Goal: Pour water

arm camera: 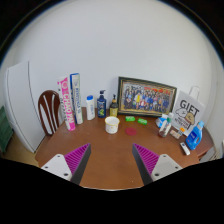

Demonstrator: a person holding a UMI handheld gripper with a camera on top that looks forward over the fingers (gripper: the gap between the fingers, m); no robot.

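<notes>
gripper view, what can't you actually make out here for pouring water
- White cup: its inside is out of sight from this angle, so any water level is unknown.
- Bottles: too small to read labels or see contents.
- Items by the gift bag: small, overlapping, unclear.
- Gripper: fingers open, bases cut off.

The gripper [112, 160] shows at the bottom of the frame as two fingers, one at lower left [72, 160] and one at lower right [152, 160]. They stand wide apart with nothing between them. Each bears a magenta pad on its inner face, and both point up toward the frame's centre.
</notes>
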